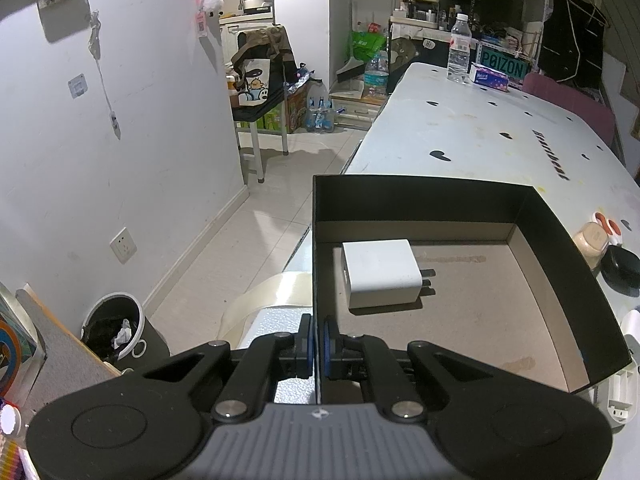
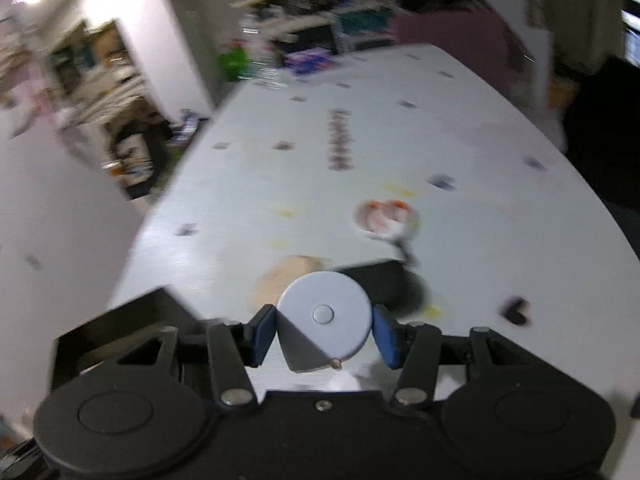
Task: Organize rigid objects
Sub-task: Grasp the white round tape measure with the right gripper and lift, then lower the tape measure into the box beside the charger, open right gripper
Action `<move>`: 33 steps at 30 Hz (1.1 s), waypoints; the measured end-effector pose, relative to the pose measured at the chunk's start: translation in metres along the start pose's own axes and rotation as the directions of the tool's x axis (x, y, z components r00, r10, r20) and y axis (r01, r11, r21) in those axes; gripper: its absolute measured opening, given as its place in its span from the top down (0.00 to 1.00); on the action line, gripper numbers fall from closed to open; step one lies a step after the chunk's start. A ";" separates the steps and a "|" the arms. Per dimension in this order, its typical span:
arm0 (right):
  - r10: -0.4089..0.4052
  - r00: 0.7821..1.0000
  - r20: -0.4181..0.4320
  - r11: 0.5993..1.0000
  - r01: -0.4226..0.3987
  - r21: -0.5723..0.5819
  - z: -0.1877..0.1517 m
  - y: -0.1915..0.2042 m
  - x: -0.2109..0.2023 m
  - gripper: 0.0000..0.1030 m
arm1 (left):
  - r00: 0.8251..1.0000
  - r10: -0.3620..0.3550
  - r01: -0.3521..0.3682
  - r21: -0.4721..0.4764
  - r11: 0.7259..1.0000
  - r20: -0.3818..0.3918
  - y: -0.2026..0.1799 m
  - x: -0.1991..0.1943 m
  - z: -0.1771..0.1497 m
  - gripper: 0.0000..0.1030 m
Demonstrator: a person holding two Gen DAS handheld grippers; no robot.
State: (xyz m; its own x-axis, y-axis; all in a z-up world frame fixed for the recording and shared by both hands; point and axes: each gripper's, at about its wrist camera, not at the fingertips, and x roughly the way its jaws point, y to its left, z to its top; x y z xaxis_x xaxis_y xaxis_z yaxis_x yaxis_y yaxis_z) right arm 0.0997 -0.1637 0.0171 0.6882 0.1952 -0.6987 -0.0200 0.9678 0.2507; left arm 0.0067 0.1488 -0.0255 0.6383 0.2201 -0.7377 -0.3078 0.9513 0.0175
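My left gripper [image 1: 316, 346] is shut on the near left wall of a black cardboard box [image 1: 560, 248] at the table's corner. A white plug charger [image 1: 380, 274] lies inside the box near its left side. My right gripper [image 2: 324, 330] is shut on a round pale-blue tape measure [image 2: 324, 314], held off the table with both blue pads against its rim. Under and behind it lie a beige round case [image 2: 288, 276], a black case [image 2: 400, 284] and an orange-rimmed round thing [image 2: 384, 216]. The right wrist view is blurred.
The white table [image 1: 480, 136] with dark heart marks runs away from me; a water bottle [image 1: 459, 49] and tissue box [image 1: 490, 77] stand at its far end. White plug parts [image 1: 624, 396] lie right of the box. A bin [image 1: 116, 328] stands on the floor left.
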 end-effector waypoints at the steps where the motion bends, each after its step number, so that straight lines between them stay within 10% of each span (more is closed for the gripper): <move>1: 0.025 1.000 0.000 0.999 -0.024 -0.030 0.000 0.012 -0.002 0.49 | 1.000 0.000 0.000 0.000 1.000 0.000 0.000 0.000 0.000 0.96; 8: 0.125 0.988 -0.086 0.965 -0.142 -0.222 -0.011 0.103 0.013 0.49 | 1.000 -0.002 0.002 -0.001 1.000 0.000 -0.001 0.000 0.000 0.96; 16: 0.066 0.978 -0.197 0.931 -0.132 -0.341 -0.028 0.169 0.063 0.49 | 1.000 -0.011 0.011 -0.008 1.000 0.001 0.000 0.001 0.000 0.96; 33: 0.072 0.961 -0.266 0.927 -0.163 -0.339 -0.031 0.179 0.085 0.44 | 1.000 -0.019 0.019 -0.010 1.000 0.003 0.002 0.002 -0.001 0.95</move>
State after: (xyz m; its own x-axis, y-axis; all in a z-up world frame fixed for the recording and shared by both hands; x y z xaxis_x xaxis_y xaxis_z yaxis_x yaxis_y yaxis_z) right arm 0.1321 0.0313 -0.0177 0.4677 0.2992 -0.8317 -0.3764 0.9188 0.1188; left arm 0.0071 0.1511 -0.0274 0.6459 0.2030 -0.7360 -0.3031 0.9529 -0.0032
